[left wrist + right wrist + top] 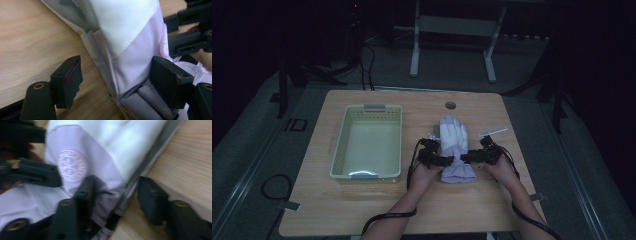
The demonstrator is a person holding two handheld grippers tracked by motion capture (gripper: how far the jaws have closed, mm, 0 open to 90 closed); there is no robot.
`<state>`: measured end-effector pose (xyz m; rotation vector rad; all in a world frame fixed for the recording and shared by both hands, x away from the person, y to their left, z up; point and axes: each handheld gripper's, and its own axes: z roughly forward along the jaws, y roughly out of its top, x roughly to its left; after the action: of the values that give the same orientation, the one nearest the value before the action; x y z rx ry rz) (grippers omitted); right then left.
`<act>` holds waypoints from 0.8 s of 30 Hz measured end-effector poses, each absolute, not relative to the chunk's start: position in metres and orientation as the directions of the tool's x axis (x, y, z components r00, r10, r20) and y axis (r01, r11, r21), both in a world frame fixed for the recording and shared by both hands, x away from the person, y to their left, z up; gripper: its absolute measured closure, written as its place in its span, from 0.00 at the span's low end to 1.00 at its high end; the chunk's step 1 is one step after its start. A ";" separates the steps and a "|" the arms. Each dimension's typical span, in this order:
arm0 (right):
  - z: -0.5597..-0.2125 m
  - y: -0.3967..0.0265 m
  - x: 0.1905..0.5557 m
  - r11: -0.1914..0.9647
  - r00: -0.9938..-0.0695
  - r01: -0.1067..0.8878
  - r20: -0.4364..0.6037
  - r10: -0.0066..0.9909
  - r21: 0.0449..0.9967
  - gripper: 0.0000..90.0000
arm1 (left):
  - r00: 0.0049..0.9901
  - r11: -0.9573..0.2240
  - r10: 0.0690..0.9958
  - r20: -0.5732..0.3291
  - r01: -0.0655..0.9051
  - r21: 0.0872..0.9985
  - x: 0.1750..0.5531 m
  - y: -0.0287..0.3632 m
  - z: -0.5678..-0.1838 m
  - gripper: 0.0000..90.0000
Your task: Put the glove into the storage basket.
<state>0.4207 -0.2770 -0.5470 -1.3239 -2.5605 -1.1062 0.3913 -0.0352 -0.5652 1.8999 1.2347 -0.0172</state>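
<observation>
Left hand-held gripper (115,82) has its jaws spread around the wrist part of the glove (455,150), one pad out on the bare wood, the other up against the fabric on the far side. It straddles the edge but isn't pinching anything yet. The right hand-held gripper (117,202) is the mirror of that on the opposite edge: one jaw lying on top of the lilac cloth, the other on the wood beside it, also spread, no squeeze that I can see. In the high view both sit at the cuff end, tips nearly meeting across the glove.

To do this step well, I'd get the lower jaw right down on the table (492,200) so it slides under the seam, then close on both layers at once. Both sides should bite at the same level, or the thing will twist when lifted. Stay off the puffy cuff ribs, they look like they'd squish out.

The glove itself is a padded ski-type one, white over the back and fingers, pale lilac at the wrist with a round embroidered badge (72,165) and a grey strip along one edge. It lies flat near the middle of the table, fingers pointing away from the person, just to the right of an empty pale green basket (341,145).
</observation>
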 end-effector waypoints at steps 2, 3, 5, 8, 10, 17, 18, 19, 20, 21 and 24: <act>-0.548 -0.277 0.420 0.369 -0.631 0.734 0.370 0.682 0.571 0.65 | 0.524 -0.165 0.726 -0.444 0.760 0.628 0.394 -0.035 -0.565 0.32; -0.548 -0.277 0.420 0.371 -0.634 0.730 0.367 0.680 0.574 0.67 | 0.526 -0.163 0.712 -0.465 0.769 0.619 0.395 -0.034 -0.565 0.36; -0.546 -0.275 0.419 0.381 -0.642 0.722 0.355 0.680 0.577 0.73 | 0.526 -0.157 0.678 -0.513 0.786 0.597 0.398 -0.032 -0.566 0.47; -0.544 -0.273 0.417 0.374 -0.635 0.722 0.342 0.693 0.582 0.81 | 0.535 -0.166 0.671 -0.513 0.783 0.599 0.398 -0.033 -0.562 0.62; -0.542 -0.272 0.416 0.363 -0.620 0.733 0.343 0.706 0.576 0.85 | 0.551 -0.185 0.675 -0.491 0.770 0.610 0.397 -0.035 -0.558 0.68; -0.532 -0.272 0.408 0.367 -0.623 0.715 0.305 0.720 0.595 0.89 | 0.572 -0.206 0.668 -0.475 0.756 0.621 0.393 -0.037 -0.548 0.75; -0.530 -0.272 0.407 0.364 -0.622 0.714 0.305 0.721 0.598 0.90 | 0.575 -0.208 0.666 -0.476 0.755 0.622 0.392 -0.038 -0.545 0.75; -0.527 -0.272 0.405 0.364 -0.623 0.712 0.301 0.722 0.601 0.90 | 0.585 -0.216 0.662 -0.468 0.747 0.629 0.391 -0.038 -0.542 0.76; -0.524 -0.273 0.403 0.365 -0.625 0.708 0.295 0.723 0.605 0.90 | 0.596 -0.226 0.661 -0.456 0.738 0.636 0.390 -0.038 -0.539 0.76; -0.521 -0.273 0.402 0.365 -0.626 0.705 0.293 0.723 0.608 0.89 | 0.602 -0.230 0.660 -0.448 0.731 0.643 0.389 -0.039 -0.536 0.76; -0.510 -0.272 0.398 0.369 -0.636 0.686 0.270 0.723 0.628 0.90 | 0.618 -0.236 0.654 -0.436 0.715 0.659 0.386 -0.037 -0.526 0.77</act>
<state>0.3978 -0.2722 -0.5100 -1.3604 -2.6411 -1.1697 0.3861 -0.0369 -0.5256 1.9521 1.0828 -0.0858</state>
